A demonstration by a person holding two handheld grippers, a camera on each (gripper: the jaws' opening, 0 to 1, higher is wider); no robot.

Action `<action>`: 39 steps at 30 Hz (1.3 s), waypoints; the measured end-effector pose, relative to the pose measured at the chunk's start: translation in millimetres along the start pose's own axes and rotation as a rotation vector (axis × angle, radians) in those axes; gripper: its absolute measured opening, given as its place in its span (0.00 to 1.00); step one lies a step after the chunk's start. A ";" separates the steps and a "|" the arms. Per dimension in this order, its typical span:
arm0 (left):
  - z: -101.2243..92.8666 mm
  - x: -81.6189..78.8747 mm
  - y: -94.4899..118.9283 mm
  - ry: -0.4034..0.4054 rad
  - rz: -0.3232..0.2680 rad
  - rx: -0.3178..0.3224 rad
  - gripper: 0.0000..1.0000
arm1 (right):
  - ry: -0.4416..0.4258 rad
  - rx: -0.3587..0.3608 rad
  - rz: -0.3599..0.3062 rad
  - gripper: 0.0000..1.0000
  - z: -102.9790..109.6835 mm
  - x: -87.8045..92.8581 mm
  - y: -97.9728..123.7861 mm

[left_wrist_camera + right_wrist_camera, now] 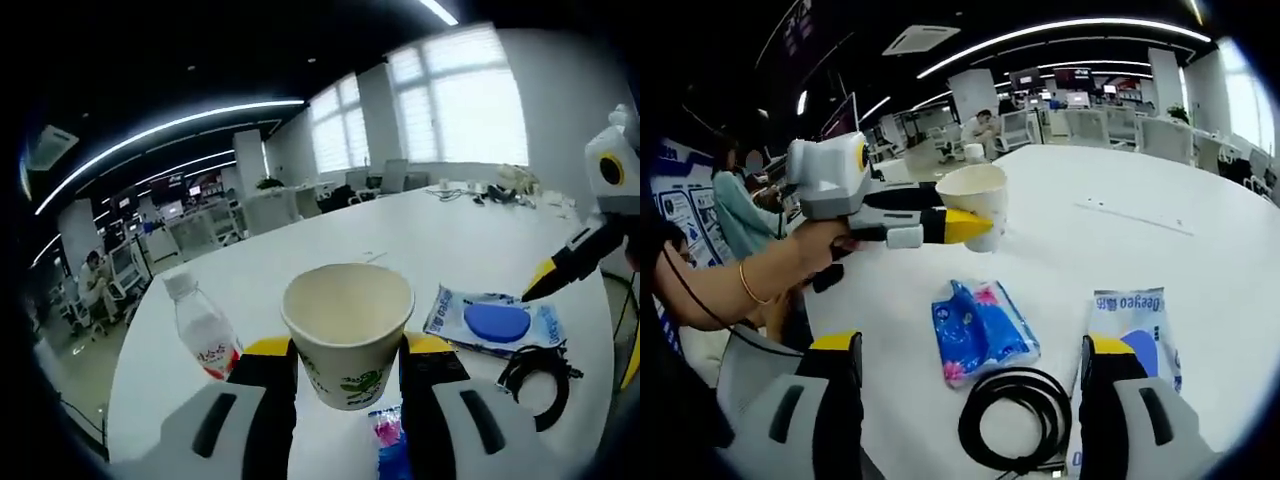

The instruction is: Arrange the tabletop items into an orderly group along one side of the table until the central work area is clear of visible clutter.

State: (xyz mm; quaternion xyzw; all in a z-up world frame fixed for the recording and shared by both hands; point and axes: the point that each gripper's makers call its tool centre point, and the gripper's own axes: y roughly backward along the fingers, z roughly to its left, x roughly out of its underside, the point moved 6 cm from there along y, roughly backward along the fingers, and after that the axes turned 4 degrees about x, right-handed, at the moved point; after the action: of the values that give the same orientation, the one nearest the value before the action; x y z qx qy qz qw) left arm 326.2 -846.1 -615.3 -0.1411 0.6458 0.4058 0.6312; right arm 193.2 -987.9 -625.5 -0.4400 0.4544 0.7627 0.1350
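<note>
A white paper cup (348, 340) with a green print sits between the jaws of my left gripper (348, 350), which is shut on it. In the right gripper view a hand holds that left gripper (970, 222) with the cup (975, 195) over the white table (1200, 260). My right gripper (972, 343) stands open above a blue and pink tissue pack (980, 330) and a coiled black cable (1015, 420). A white and blue packet (1130, 320) lies by its right jaw. A small water bottle (203, 330) stands left of the cup.
The tissue pack (388, 440), cable (535, 375) and packet (490, 322) lie close together near the table's front edge. Small items (500, 185) clutter the table's far end. People sit at desks beyond the table (95, 285) (730, 210).
</note>
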 end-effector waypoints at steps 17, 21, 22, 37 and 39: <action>30.2 12.6 -46.5 0.090 -0.003 -0.081 0.37 | -0.026 0.019 0.031 0.88 -16.6 15.9 -13.9; 35.9 20.1 -58.2 0.124 -0.001 -0.093 0.36 | -0.043 0.022 0.036 0.88 -21.2 20.8 -16.2; 37.2 21.4 -60.2 0.132 -0.001 -0.097 0.36 | -0.042 0.020 0.040 0.88 -21.8 22.4 -17.1; 50.2 40.9 -88.3 0.189 0.001 -0.138 0.36 | -0.087 0.033 0.066 0.87 -33.8 40.2 -27.2; 52.3 43.8 -91.5 0.190 0.010 -0.142 0.36 | -0.092 0.035 0.074 0.87 -36.3 42.5 -26.8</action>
State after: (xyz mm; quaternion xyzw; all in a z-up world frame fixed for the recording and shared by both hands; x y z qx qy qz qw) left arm 419.2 -852.7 -681.2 -0.2200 0.6731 0.4382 0.5536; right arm 204.8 -1010.8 -681.9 -0.3848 0.4770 0.7786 0.1351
